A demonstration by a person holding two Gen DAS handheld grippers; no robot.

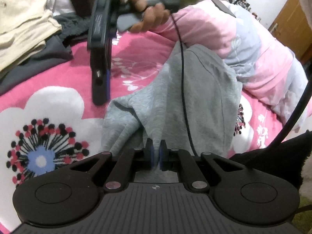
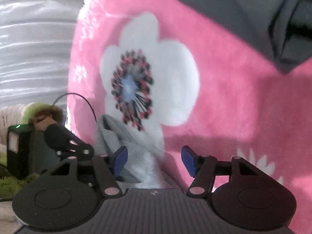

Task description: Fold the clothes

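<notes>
A light grey garment [image 1: 175, 101] lies bunched on a pink flowered blanket [image 1: 58, 81]. My left gripper [image 1: 156, 156] is shut on a fold of its near edge. In the left wrist view my right gripper [image 1: 100, 89] hangs above the blanket, left of the garment, held by a hand. In the right wrist view my right gripper [image 2: 154, 160] is open and empty over the blanket [image 2: 224, 97], with the grey garment [image 2: 126, 148] under its left finger. The left gripper's body [image 2: 48, 150] shows at the left there.
Beige clothes [image 1: 21, 23] lie stacked on dark grey clothes [image 1: 44, 58] at the far left. A pink and grey quilt [image 1: 243, 44] is heaped behind the garment. A black cloth [image 1: 276, 161] lies at the right. A black cable [image 1: 182, 78] crosses the garment.
</notes>
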